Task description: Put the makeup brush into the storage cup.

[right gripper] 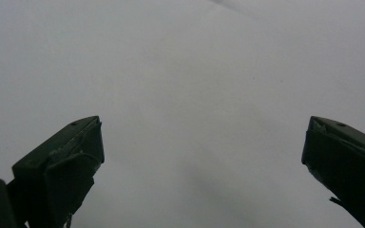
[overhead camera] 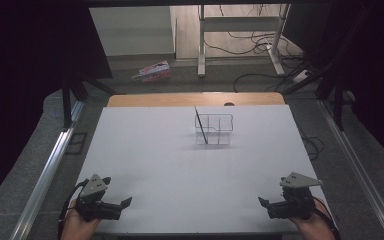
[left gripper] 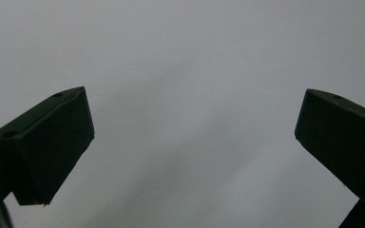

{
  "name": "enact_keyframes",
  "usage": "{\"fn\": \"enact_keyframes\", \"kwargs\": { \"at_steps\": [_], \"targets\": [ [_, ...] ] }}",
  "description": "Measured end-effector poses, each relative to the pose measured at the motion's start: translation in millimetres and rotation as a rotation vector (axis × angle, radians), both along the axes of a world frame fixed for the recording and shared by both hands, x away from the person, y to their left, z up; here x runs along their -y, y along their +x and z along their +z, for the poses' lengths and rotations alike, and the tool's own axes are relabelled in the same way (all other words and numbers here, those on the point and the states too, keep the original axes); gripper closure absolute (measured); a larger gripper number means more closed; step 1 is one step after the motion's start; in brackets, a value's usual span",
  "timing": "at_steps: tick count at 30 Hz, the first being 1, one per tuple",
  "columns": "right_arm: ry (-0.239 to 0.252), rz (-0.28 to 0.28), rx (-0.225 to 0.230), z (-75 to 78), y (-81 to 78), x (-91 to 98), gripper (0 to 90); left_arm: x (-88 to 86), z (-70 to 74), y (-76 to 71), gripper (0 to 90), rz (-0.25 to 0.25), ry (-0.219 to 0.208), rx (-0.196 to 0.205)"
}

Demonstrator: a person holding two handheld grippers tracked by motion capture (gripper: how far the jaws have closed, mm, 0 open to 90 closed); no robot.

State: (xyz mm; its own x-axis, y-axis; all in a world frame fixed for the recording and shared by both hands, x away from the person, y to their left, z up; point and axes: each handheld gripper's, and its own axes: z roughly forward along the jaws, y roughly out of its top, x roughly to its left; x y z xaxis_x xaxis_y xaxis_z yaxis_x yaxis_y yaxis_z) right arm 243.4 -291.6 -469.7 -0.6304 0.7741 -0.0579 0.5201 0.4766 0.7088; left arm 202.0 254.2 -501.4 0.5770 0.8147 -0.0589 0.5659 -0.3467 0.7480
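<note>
Both the left gripper [overhead camera: 122, 205] and right gripper [overhead camera: 265, 204] rest fingers apart at the table's [overhead camera: 145, 150] near edge, well apart from the clear organizer [overhead camera: 214, 129].

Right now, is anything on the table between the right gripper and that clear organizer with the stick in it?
Nothing visible. The white table lies bare between the right gripper and the clear organizer, where the thin dark stick leans.

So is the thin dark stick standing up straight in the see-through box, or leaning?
Leaning. The thin dark stick sits in the clear divided box, its top tilted toward the left.
</note>
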Motion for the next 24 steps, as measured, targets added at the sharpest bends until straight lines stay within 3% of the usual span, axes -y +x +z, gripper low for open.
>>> {"fn": "enact_keyframes", "kwargs": {
  "at_steps": [24],
  "targets": [
    [0.001, -0.062, -0.001, -2.7, -11.8, 26.3, 0.0, 0.1, -0.1, 0.0, 0.0, -0.001, 0.0, 0.0]
  ]
}}
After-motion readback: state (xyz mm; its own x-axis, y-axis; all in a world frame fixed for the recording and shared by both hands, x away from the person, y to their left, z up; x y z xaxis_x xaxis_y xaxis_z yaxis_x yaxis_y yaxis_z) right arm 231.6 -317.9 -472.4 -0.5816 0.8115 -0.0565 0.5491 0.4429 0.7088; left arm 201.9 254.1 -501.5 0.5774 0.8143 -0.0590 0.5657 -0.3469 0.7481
